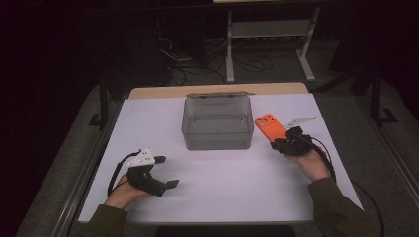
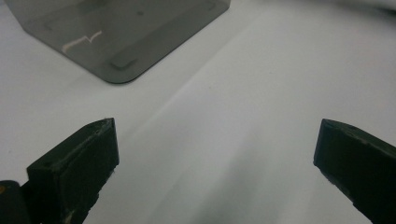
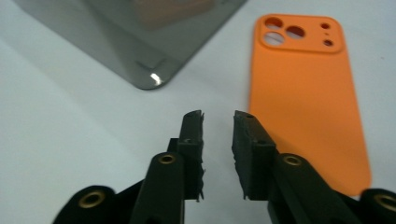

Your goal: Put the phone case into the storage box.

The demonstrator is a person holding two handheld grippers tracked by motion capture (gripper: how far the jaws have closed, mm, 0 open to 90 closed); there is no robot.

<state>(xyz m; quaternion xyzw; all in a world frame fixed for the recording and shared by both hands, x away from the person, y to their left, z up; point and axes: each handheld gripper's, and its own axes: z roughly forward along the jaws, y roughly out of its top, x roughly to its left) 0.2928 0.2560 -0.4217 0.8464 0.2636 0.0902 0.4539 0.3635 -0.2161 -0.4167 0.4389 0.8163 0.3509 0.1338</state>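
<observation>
My right claw [image 3: 218, 122] stands slightly parted with nothing between its jaws, just left of the orange phone case [image 3: 303, 93] lying flat on the counter [image 1: 222, 182] beside the grey box [image 1: 217, 123]. My left claw [image 2: 215, 154] gapes wide, empty.

Lab: dark room, white table [image 1: 217, 187], floor cables [image 1: 197, 69].

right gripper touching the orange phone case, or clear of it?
Apart. In the right gripper view the right gripper has nothing between its slightly parted jaws, and the orange phone case lies flat on the white table beside them.
</observation>
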